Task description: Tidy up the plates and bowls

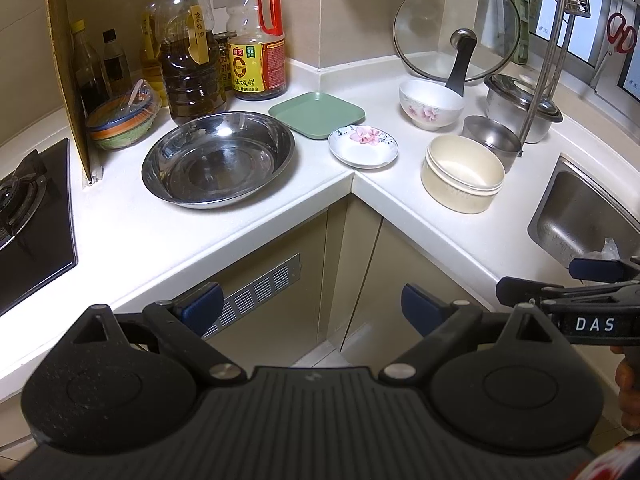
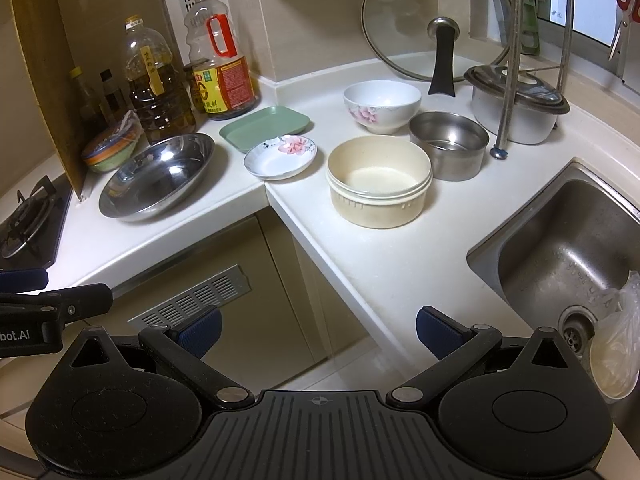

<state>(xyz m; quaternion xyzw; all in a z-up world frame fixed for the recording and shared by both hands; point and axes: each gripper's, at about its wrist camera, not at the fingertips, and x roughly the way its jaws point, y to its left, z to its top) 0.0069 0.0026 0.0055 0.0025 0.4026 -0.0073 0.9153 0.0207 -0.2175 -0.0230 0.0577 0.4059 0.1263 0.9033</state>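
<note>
On the white corner counter stand a wide steel basin (image 1: 218,160) (image 2: 158,178), a green square plate (image 1: 317,114) (image 2: 266,128), a small flowered saucer (image 1: 363,146) (image 2: 281,157), a white flowered bowl (image 1: 431,105) (image 2: 382,106), a cream round bowl (image 1: 462,174) (image 2: 379,182) and a small steel bowl (image 1: 493,138) (image 2: 449,145). My left gripper (image 1: 312,308) is open and empty, held off the counter's front edge. My right gripper (image 2: 318,330) is open and empty, also in front of the counter; it also shows in the left wrist view (image 1: 536,282).
Oil and sauce bottles (image 1: 224,48) stand at the back left. A glass lid (image 1: 456,28) leans on the wall. A lidded steel pot (image 2: 518,106) and rack pole (image 2: 508,80) stand near the sink (image 2: 568,248). A gas stove (image 1: 28,216) lies at the left.
</note>
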